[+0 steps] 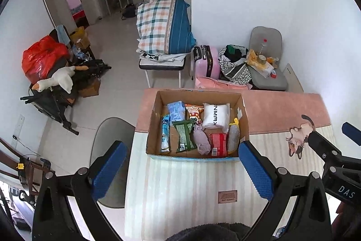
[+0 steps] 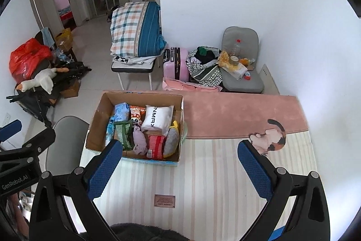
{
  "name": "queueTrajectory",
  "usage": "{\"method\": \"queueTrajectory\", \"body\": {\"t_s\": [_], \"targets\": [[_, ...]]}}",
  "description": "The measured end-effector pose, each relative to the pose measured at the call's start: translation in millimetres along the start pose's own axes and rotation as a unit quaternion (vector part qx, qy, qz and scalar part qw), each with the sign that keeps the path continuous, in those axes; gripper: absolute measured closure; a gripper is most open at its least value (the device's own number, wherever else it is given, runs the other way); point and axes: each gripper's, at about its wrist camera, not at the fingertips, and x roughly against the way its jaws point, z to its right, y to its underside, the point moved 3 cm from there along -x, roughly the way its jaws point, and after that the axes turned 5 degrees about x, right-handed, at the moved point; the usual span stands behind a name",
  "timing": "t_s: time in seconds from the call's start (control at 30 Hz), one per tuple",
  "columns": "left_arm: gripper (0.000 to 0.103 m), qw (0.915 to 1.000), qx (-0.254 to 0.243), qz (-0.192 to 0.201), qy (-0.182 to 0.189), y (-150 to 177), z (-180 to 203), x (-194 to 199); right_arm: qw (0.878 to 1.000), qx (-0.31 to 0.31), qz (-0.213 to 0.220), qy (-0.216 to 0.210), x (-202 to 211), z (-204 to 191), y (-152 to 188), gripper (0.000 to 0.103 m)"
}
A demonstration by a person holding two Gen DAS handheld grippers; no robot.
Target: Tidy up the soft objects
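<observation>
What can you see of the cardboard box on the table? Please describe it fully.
The cardboard box is brown, open at the top, with a blue printed strip along its near bottom edge. It stands upright on the striped and pink table cover, toward the far left part. It is packed with soft things side by side: a white pillow pack, a green packet, a mauve cloth, a red packet. Neither claw touches it.

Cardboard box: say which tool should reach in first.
Probably left. The left tool hangs open directly in front of the cardboard box; the right tool is open too, but the box lies off toward its left.
</observation>
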Motion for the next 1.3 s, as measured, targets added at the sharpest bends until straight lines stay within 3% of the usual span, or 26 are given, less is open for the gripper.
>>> {"method": "queueTrajectory", "body": {"t_s": [1.3], "targets": [[0.001, 1.0000, 0.007, -0.002, 0.002, 0.7, 1.1, -1.9, 1.000, 0.002, 0.009, 0.003, 1.9, 3.1, -2.1, 0.000]]}}
